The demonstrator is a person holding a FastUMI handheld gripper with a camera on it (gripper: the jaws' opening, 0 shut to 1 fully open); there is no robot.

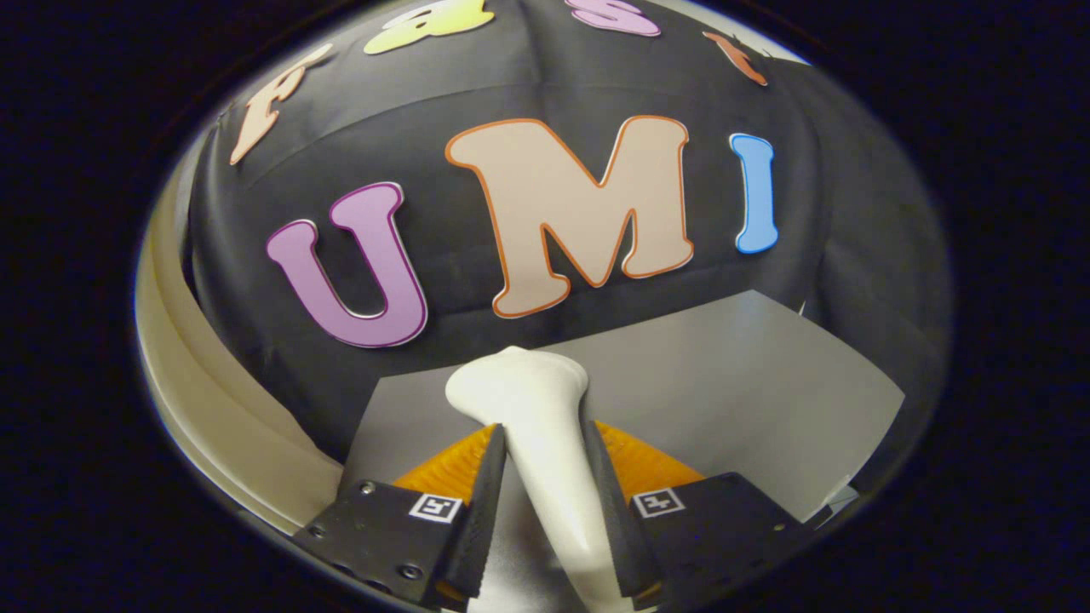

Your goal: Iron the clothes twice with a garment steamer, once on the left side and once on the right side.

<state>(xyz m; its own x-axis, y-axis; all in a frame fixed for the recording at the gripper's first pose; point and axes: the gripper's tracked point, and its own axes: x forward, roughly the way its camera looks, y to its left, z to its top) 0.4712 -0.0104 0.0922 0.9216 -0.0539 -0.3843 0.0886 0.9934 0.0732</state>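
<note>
Tongs (545, 502) were clamped on the steamer (532, 426) handle, both fingers pressing it, head poking beyond them over the grey table (749, 383) — I feared that smooth, tapered handle twisting or slipping mid-stroke.

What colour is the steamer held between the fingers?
White, or creamy white; the gripper view shows the steamer clamped in the gripper.

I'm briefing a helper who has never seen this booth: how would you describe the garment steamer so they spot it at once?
Start at the black cloth wall, then drop to the grey sheet spread below it. Over that sheet, the gripper is shut on the garment steamer, whose smooth handle runs between the fingers. It is the one glossy white thing there, flaring to a rounded head just beyond the fingertips.
</note>
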